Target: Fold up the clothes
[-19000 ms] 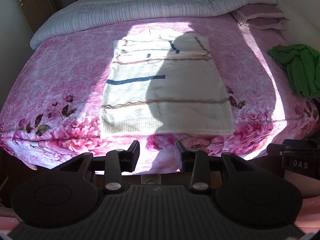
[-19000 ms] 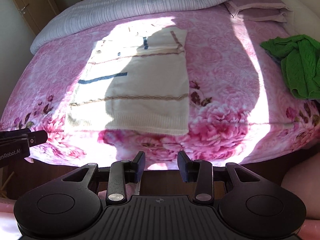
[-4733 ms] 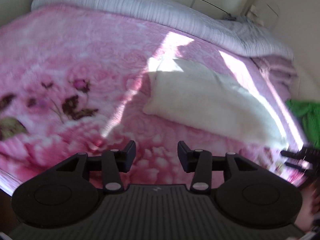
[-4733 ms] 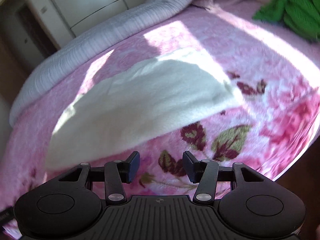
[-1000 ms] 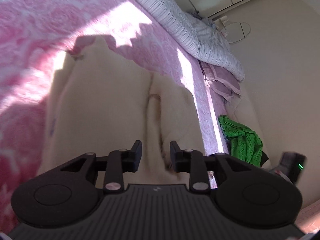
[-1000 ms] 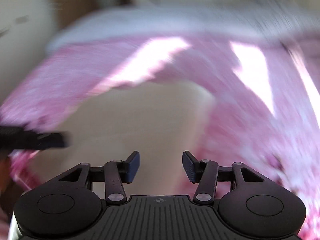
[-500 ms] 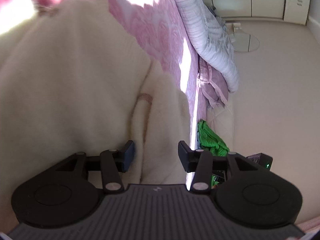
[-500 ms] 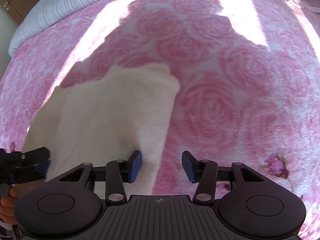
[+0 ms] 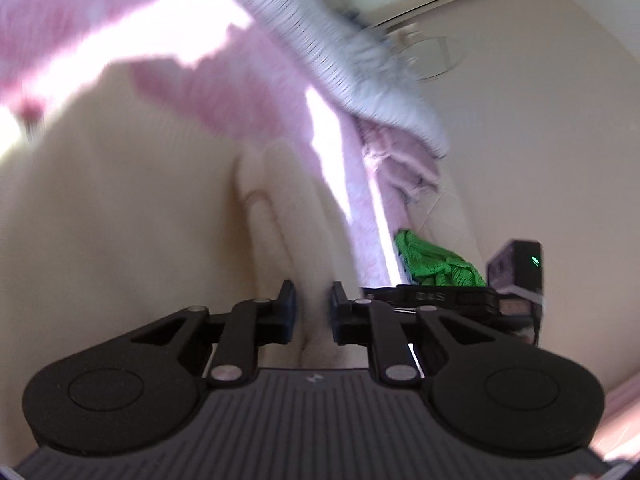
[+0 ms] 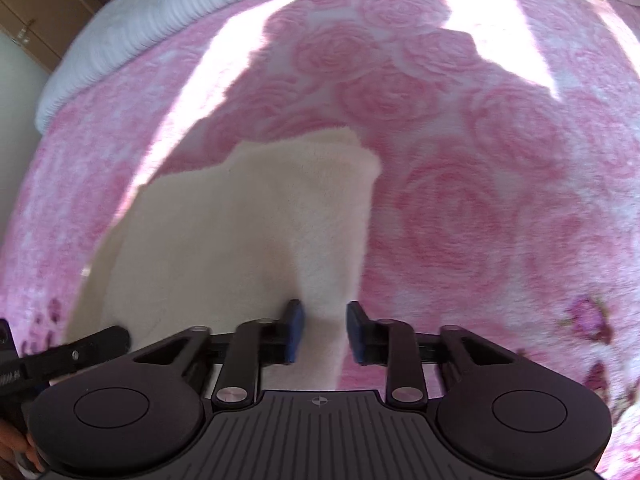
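Note:
A cream sweater (image 9: 140, 220), folded, lies on the pink rose bedspread (image 10: 480, 160). In the left wrist view my left gripper (image 9: 313, 308) is at a bunched edge of the sweater. Its jaws are closing and the cream fabric fills the narrow gap between them. In the right wrist view my right gripper (image 10: 323, 326) is at the sweater's (image 10: 248, 220) near right edge. Its jaws are closing too, with a strip of that edge between the blue pads. Each gripper shows in the other's view: the right gripper (image 9: 440, 296) and the left gripper (image 10: 80, 348).
A green knitted garment (image 9: 436, 264) lies at the far right of the bed. A grey ribbed quilt (image 10: 160, 12) runs along the head of the bed, with a pink pillow (image 9: 400, 160) beside it. A wooden wardrobe (image 10: 40, 20) stands at the far left.
Both pairs of jaws have narrowed onto the sweater's fabric. The left view has swung and blurred. The right gripper has come in closer over the sweater's right edge.

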Tool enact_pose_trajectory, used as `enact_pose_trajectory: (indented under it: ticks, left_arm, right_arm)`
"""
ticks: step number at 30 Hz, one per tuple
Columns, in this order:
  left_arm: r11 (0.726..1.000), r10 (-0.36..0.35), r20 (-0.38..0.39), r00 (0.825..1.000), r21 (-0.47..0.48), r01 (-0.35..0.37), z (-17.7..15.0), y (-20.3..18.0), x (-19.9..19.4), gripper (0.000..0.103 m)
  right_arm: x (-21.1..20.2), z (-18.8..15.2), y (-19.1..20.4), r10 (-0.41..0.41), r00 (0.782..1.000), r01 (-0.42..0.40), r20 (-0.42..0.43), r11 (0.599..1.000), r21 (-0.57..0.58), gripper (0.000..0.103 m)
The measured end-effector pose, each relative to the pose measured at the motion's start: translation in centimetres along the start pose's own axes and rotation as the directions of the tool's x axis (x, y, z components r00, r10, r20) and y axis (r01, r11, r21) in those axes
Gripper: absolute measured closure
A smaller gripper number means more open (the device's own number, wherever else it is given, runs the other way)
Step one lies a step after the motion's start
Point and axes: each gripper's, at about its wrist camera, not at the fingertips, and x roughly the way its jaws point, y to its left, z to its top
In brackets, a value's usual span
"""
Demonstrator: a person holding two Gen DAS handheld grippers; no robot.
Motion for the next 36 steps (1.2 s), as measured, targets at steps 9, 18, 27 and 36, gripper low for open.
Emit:
enact_pose_trajectory:
  ticks: [9,18,27,36]
  left_arm:
    - [0.979,0.193,0.114,0.975,-0.083,-0.184,-1.2,4.5,-8.1,0.095]
    - [0.974,0.109,0.077,0.991,-0.207,-0.091,-0.5,6.6,-6.9,0.081]
    - [0.989,0.12,0.092,0.989,-0.096,-0.111,-0.4,5.0,-6.9,0.094]
    - [0.979,0.203,0.149,0.968,-0.035,-0.2,-0.7,4.6,-11.4,0.102]
  right_arm:
    - [1.8,-2.0,9.9,0.08,0.997,-0.077,0.007,0.97,-0.23,0.075]
    - [0.1,-2.5,8.4,-0.047,0.994,0.068,0.097,0.972,-0.225,0.074]
    - [2.3,-2.6,5.9,-0.088,0.995,0.093,0.043,0.988,-0.126,0.073]
    - [2.3,-3.9,11.6,0.069,0.998,-0.064,0.01,0.962,-0.266,0.074]
